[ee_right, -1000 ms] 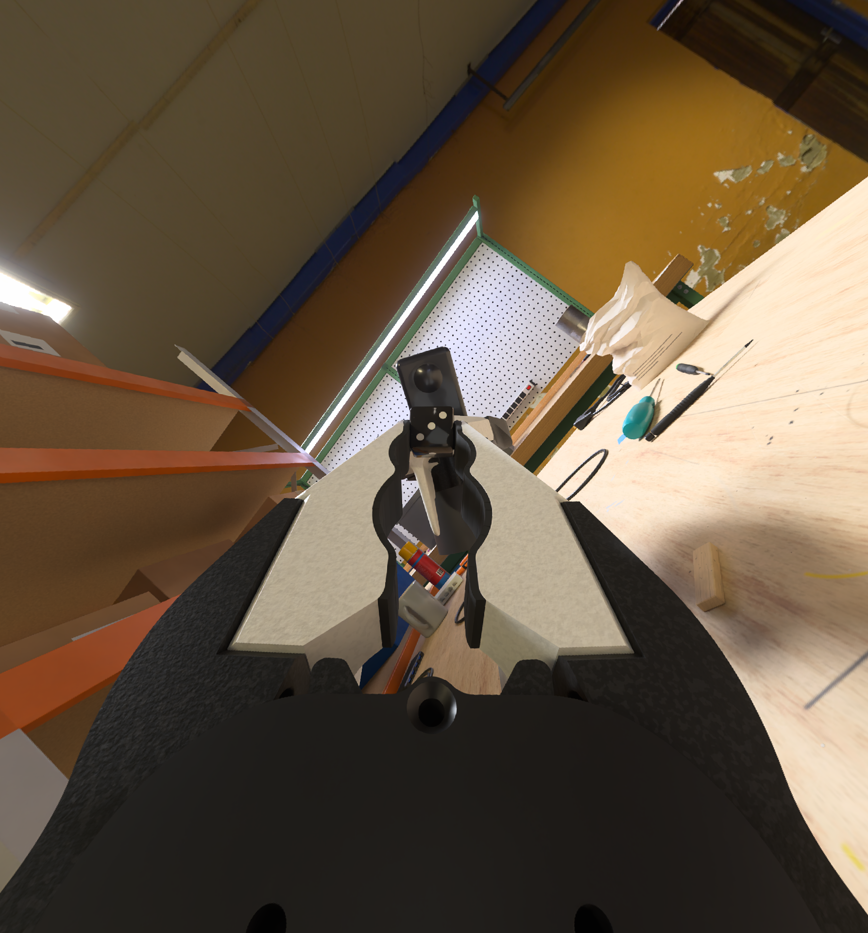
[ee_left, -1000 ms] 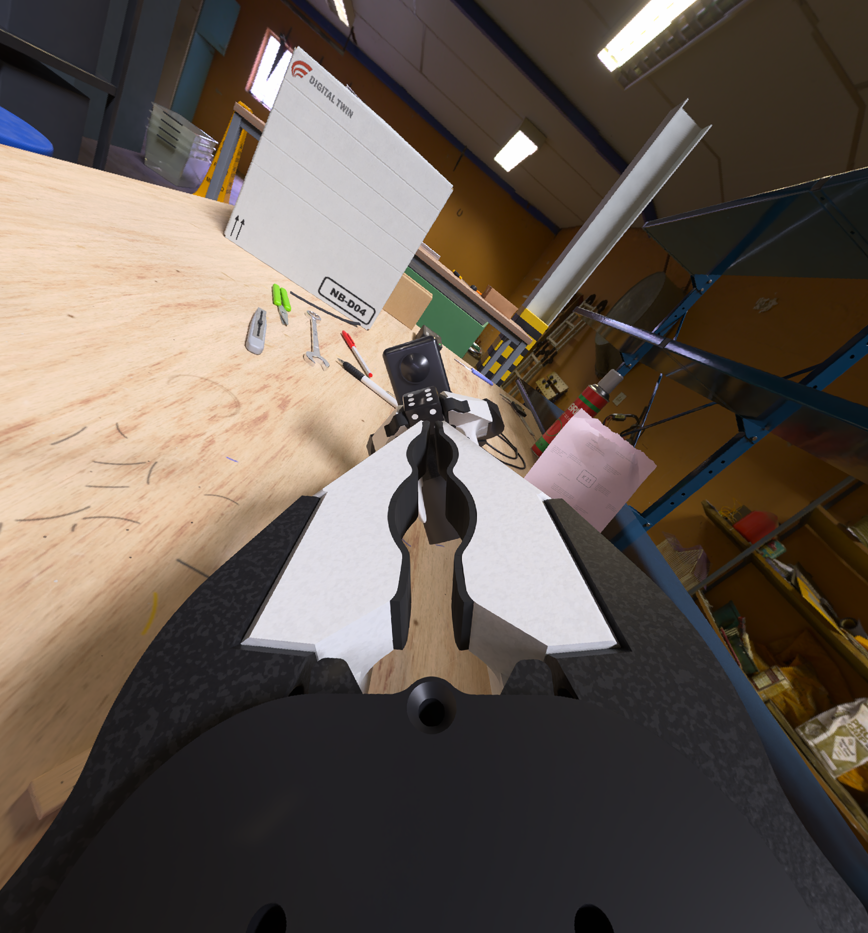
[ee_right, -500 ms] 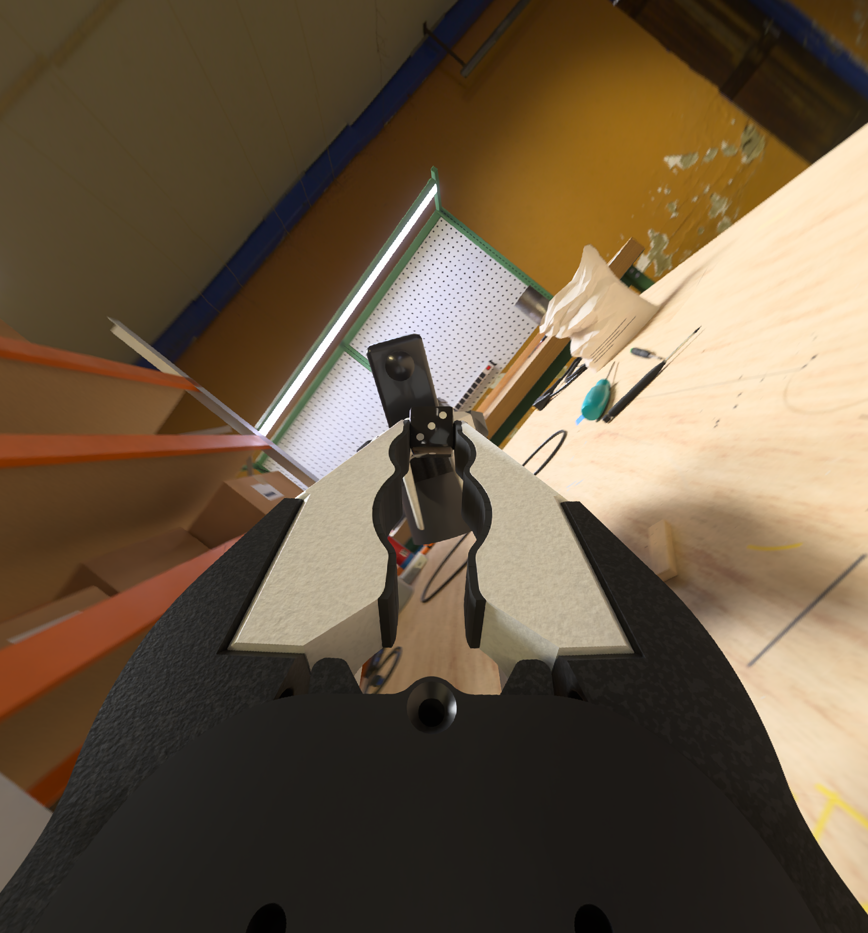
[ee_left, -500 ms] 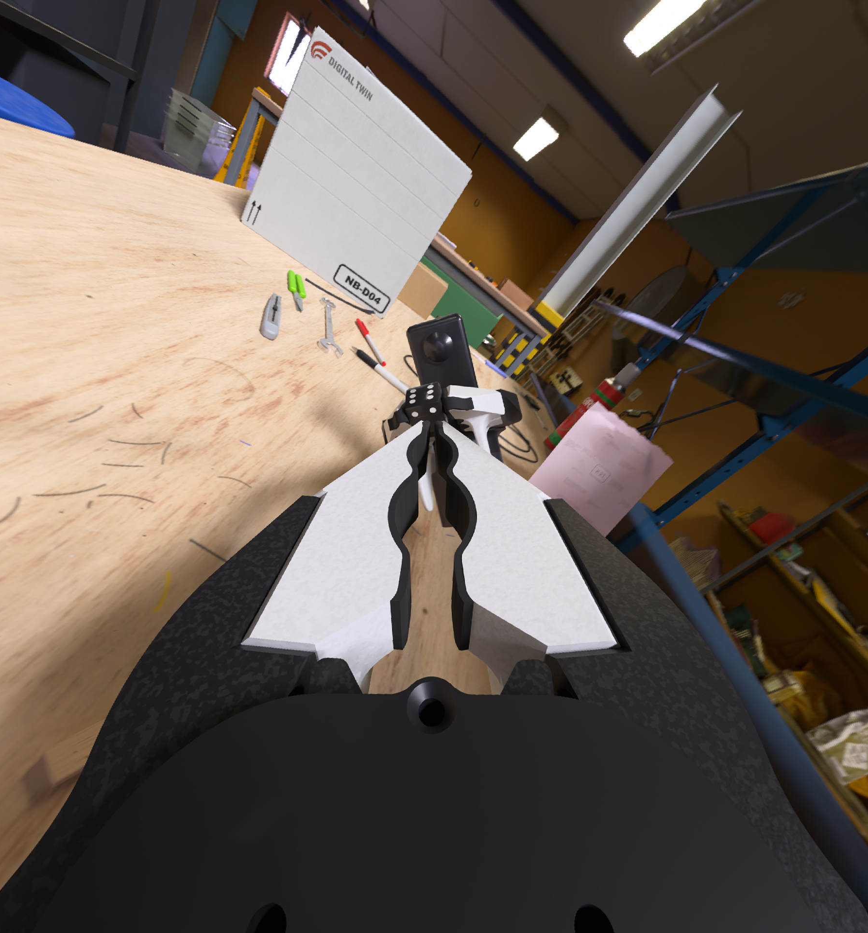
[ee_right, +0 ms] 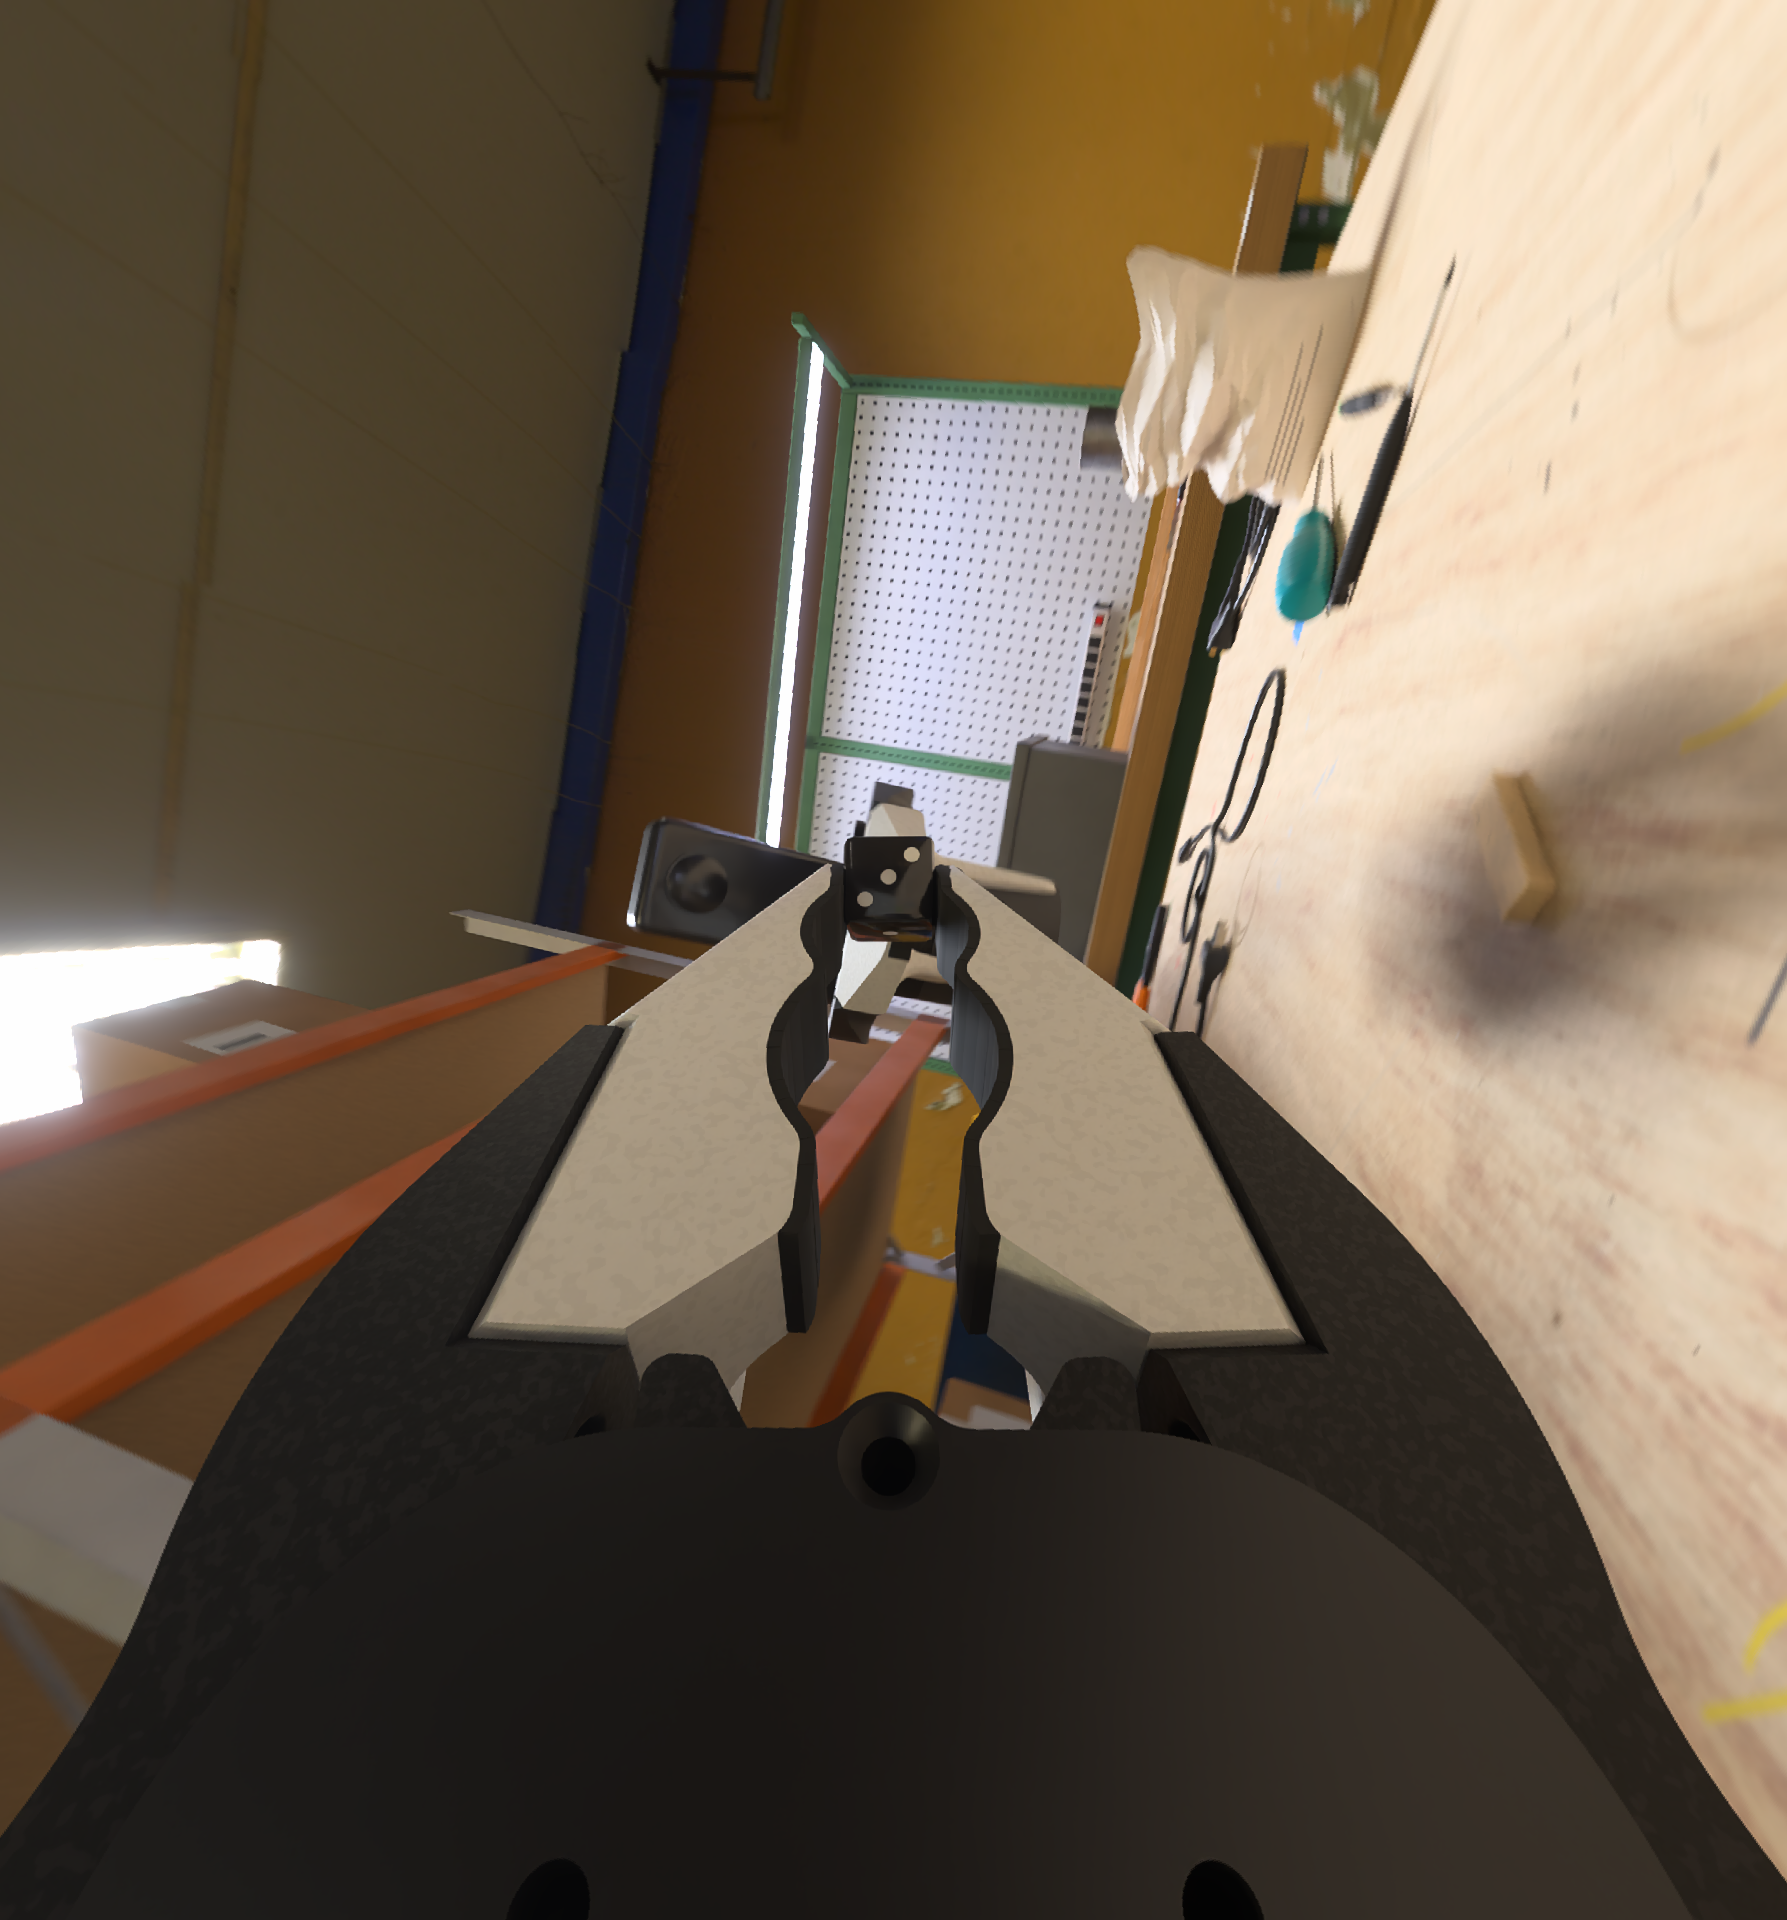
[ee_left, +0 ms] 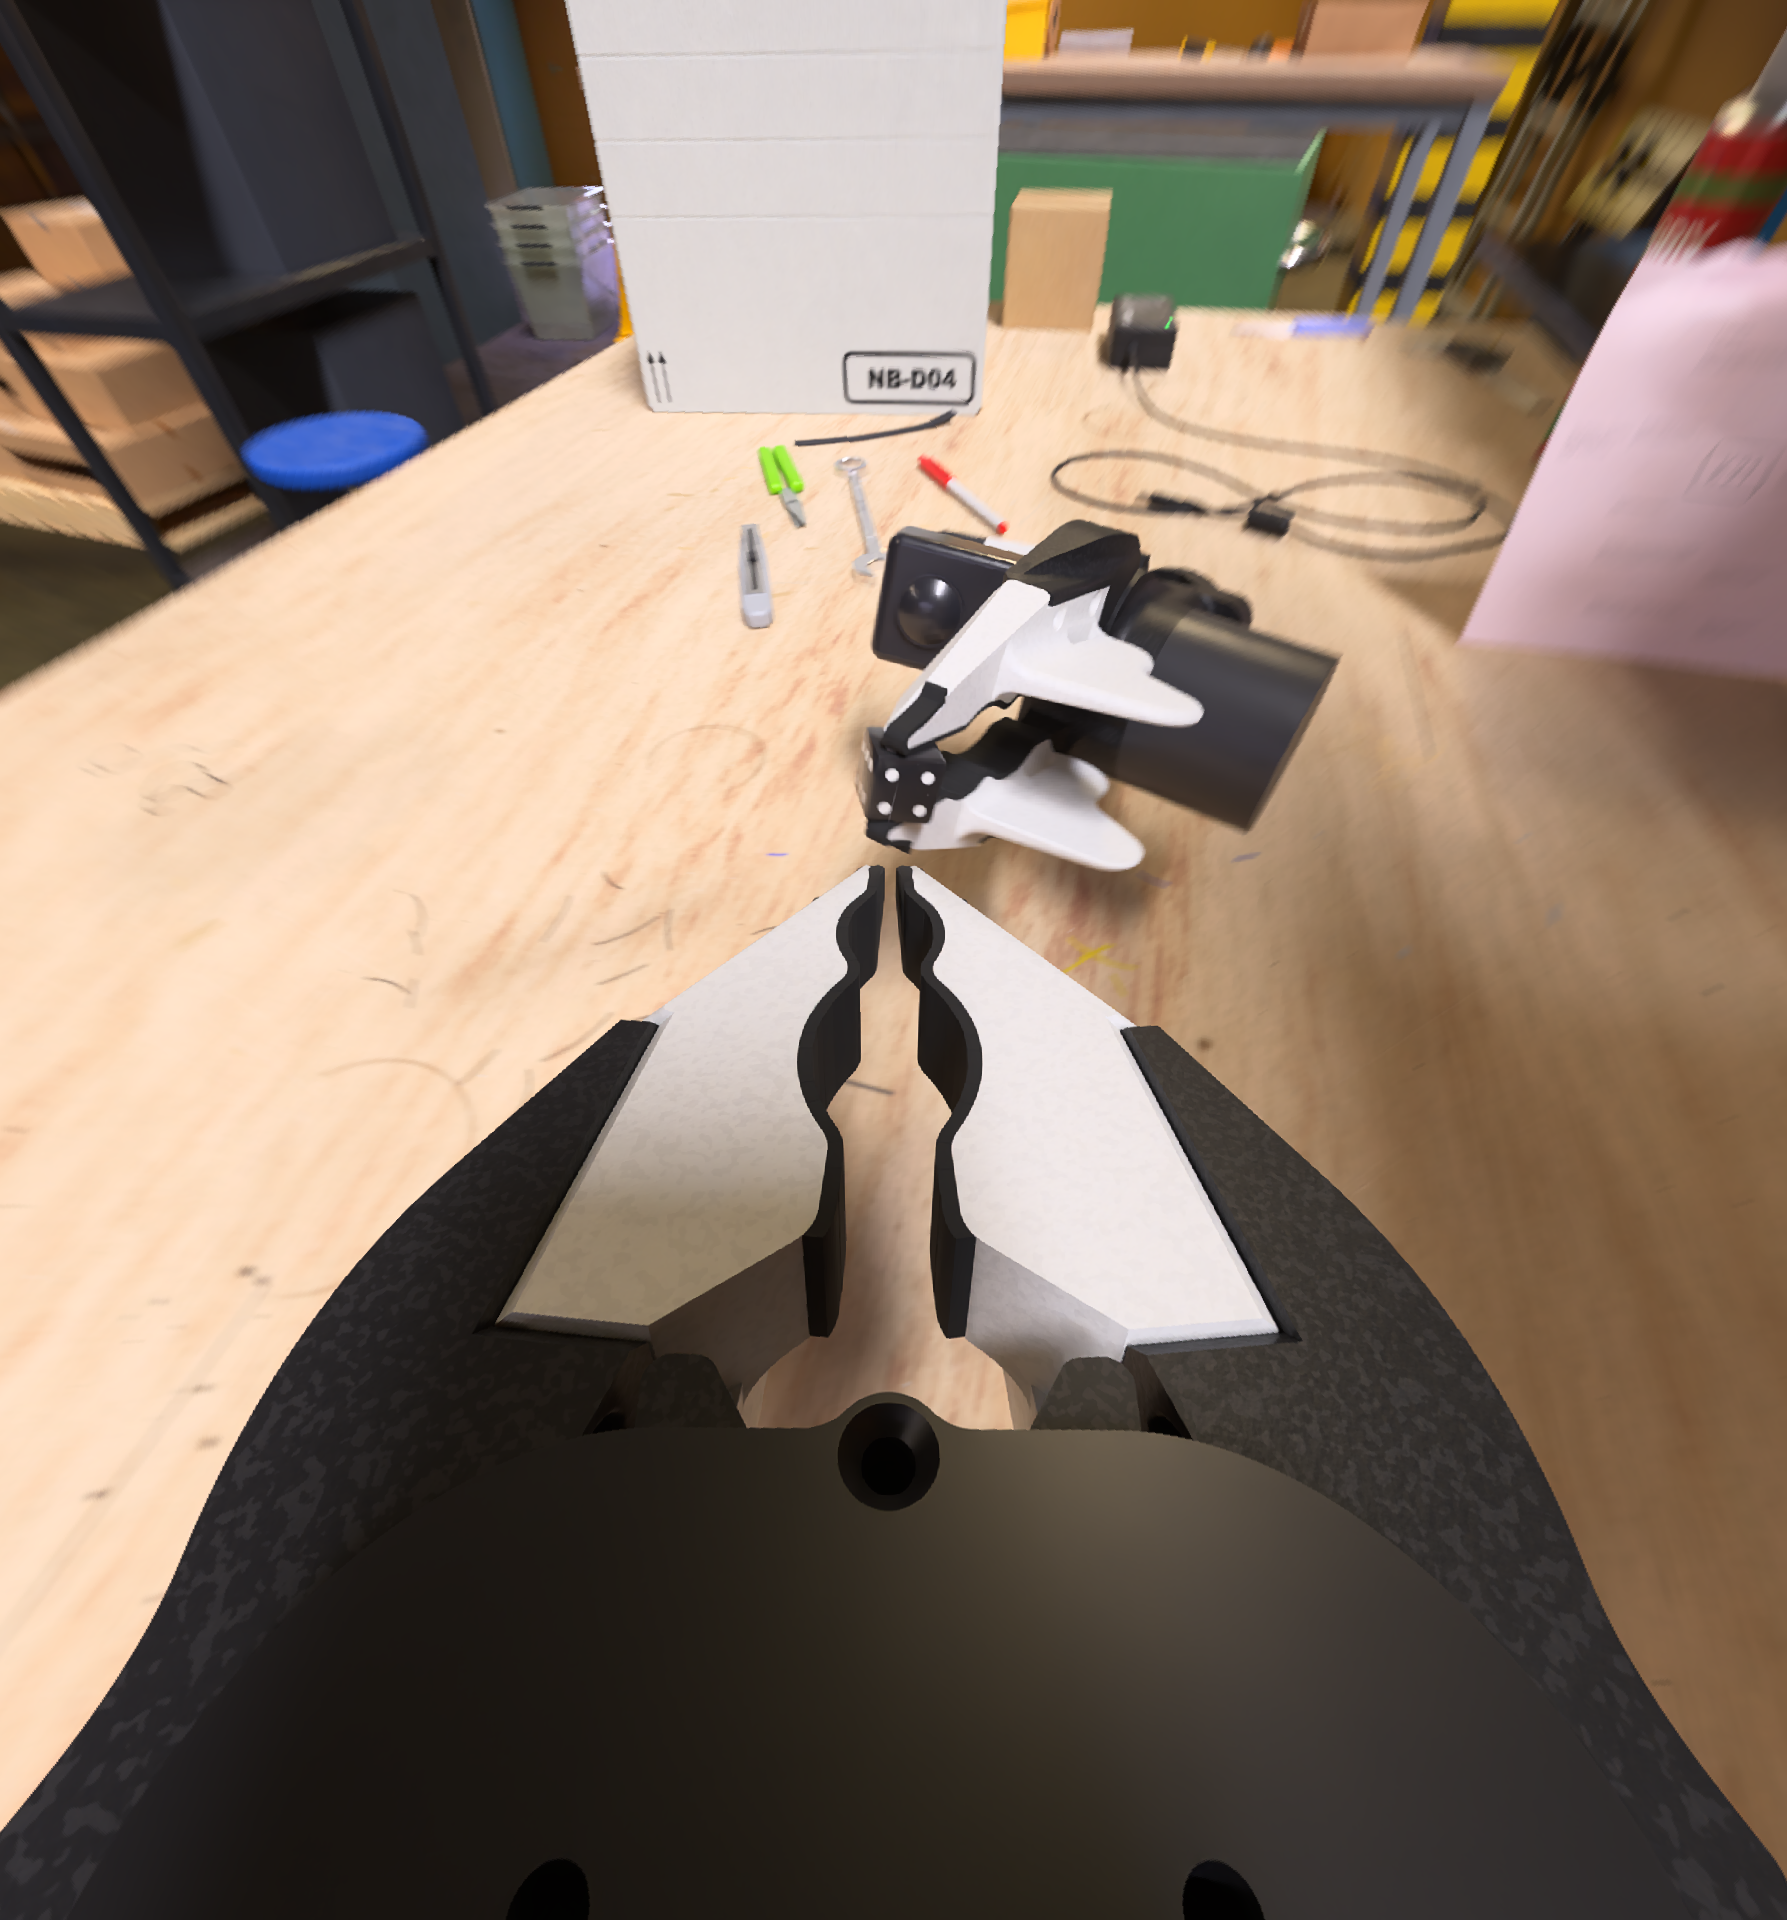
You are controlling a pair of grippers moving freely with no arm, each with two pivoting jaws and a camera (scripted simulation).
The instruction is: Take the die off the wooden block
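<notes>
Plywood surface is lying under the black die, which the right claw is pinching aloft, well apart from the wooden block (resting far right in the right wrist view). Left claw, pressed together and empty, is pointing just beside it; a bump there could knock the die loose.

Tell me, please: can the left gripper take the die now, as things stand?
Probably not directly. The die is clamped between the fingertips of the right gripper, held above the table. The left gripper is close and points at it, but its jaws are nearly shut and would have to open first.
</notes>
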